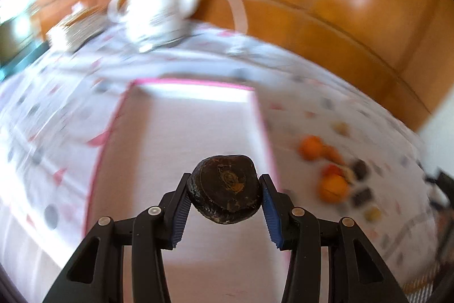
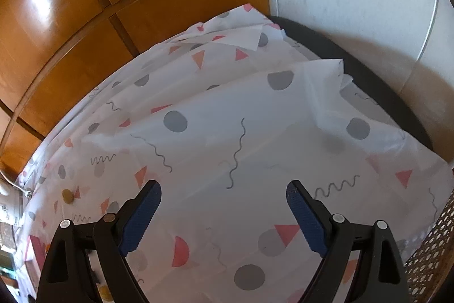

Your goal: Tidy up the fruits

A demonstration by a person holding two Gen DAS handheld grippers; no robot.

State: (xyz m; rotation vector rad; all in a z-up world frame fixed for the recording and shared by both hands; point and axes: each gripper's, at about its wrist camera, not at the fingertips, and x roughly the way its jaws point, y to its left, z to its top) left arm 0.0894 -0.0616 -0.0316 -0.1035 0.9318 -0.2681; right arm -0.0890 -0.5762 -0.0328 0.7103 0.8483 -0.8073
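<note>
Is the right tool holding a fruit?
No, the right tool has its jaws wide apart with only the patterned tablecloth showing between them.

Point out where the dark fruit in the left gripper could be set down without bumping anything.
The pink-edged tray under the left gripper and its dark fruit looks bare. The tablecloth ahead of the open right gripper is bare too. It is crowded by the orange fruits and near the teapot.
</note>
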